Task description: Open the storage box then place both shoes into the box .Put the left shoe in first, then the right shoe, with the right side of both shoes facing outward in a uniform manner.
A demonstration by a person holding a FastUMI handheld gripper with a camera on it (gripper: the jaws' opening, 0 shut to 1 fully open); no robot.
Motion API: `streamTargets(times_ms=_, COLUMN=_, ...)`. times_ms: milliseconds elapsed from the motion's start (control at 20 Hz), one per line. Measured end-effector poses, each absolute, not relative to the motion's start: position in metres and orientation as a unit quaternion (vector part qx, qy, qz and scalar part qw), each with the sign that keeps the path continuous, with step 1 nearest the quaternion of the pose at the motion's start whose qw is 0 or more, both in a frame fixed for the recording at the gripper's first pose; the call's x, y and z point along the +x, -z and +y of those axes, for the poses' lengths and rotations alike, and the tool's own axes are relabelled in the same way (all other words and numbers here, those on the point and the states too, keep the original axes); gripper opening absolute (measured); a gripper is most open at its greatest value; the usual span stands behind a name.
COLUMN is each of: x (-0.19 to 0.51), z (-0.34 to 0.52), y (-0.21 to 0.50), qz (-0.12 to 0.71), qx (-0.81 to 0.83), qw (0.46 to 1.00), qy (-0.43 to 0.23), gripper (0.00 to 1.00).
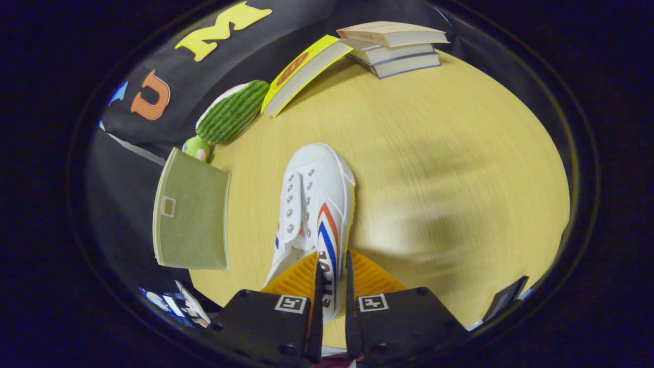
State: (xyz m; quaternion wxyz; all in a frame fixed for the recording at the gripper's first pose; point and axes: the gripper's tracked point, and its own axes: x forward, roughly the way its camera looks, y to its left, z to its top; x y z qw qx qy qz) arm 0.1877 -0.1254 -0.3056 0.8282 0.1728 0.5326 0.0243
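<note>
A white canvas shoe (pixel 314 204) with red and blue stripes hangs from my gripper (pixel 332 278), toe pointing away over the yellow wooden table (pixel 434 153). Both orange fingers (pixel 294 278) press on the shoe's side wall at the heel end, one inside the opening and one outside. The striped side faces right. A green fabric storage box (pixel 191 212) stands to the left of the shoe at the table's edge, showing one flat side with a small label patch.
A watermelon-patterned plush (pixel 232 110) and a small green toy (pixel 196 148) lie beyond the box. A yellow book (pixel 304 71) leans against a stack of books (pixel 396 48) at the far side. A dark object (pixel 506 299) sits near the right front edge.
</note>
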Motion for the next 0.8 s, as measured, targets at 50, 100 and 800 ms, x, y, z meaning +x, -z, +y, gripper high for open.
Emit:
streamTargets(times_ms=50, x=0.187, z=-0.123, y=0.295, qz=0.526, qx=0.173, qw=0.833, qy=-0.022, gripper=0.23)
streamTargets(times_ms=100, x=0.185, z=-0.116, y=0.283, qz=0.522, qx=0.183, qw=0.833, qy=-0.023, gripper=0.23)
streamTargets(times_ms=800, x=0.206, z=0.011, y=0.166, qz=0.446, qx=0.224, qw=0.863, qy=-0.077, gripper=0.23)
